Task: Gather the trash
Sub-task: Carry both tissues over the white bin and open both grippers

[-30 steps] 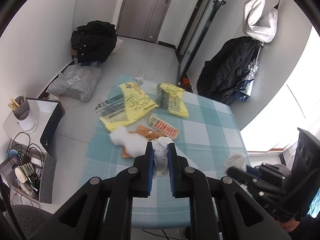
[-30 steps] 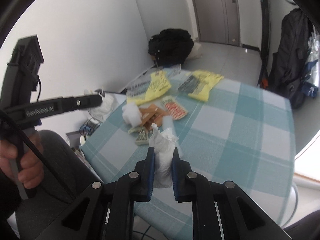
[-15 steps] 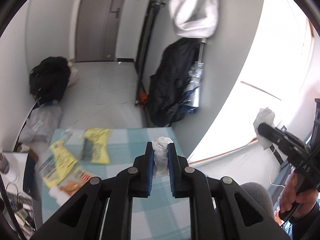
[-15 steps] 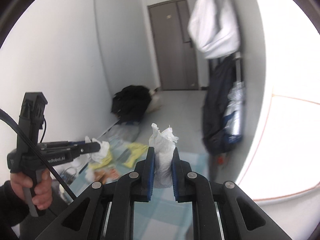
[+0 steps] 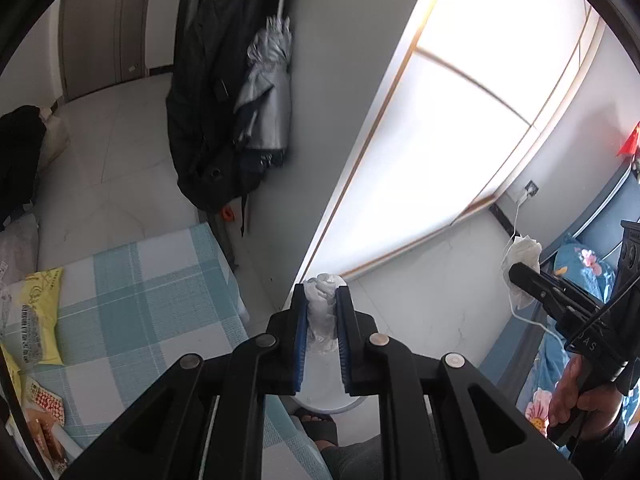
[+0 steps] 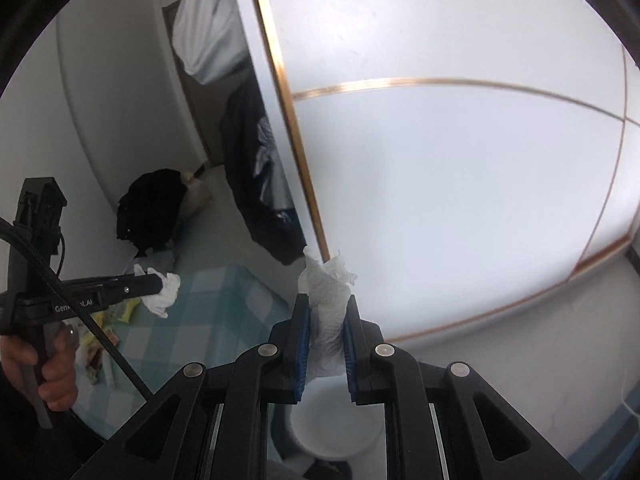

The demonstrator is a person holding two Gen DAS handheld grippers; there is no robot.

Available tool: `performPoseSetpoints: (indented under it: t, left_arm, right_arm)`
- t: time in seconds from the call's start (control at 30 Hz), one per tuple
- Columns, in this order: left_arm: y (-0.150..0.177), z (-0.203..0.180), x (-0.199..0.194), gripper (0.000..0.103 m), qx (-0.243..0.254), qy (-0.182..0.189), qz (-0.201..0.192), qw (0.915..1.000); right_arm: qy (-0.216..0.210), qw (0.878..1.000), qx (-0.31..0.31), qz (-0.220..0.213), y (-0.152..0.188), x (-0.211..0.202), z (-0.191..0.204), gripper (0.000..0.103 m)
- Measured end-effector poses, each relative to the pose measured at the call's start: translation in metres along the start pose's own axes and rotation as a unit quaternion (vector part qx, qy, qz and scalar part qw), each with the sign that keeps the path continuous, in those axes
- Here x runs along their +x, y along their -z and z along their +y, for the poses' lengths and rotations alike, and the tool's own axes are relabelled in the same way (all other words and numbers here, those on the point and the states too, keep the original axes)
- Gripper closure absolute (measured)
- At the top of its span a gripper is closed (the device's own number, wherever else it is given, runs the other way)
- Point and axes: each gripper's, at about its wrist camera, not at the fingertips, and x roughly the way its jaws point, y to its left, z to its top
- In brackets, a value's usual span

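We see the left wrist view look along its left gripper (image 5: 322, 300) down past the checked table (image 5: 168, 300). Our right wrist view looks forward along the right gripper (image 6: 326, 312). Both share that table and the white bin (image 6: 336, 428) below.

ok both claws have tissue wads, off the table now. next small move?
Probably lower the left claw straight down and release: its tissue wad hangs above the white bin on the floor. The right claw holds its own wad over the same bin; drop that next.
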Motion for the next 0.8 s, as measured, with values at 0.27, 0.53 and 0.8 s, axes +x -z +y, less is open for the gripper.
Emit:
performPoseSetpoints:
  t: [0.27,0.53,0.8]
  left_arm:
    - [0.008,-0.004,0.12,0.093,-0.024,0.011,0.144,0.9892]
    - [0.042,-0.004,0.209,0.093,-0.039,-0.002,0.266,0.9632]
    - [0.068,-0.003,0.264,0.093,-0.072,-0.006,0.338,0.9383]
  right_arm:
    - [-0.016,0.99,0.092,0.107,0.063,0.099,-0.049,0.089]
    - [-0.056,0.963,0.166,0.204,0.127,0.189,-0.076,0.089]
    - [-0.08,0.938,0.184,0.281,0.174,0.241,-0.074,0.086]
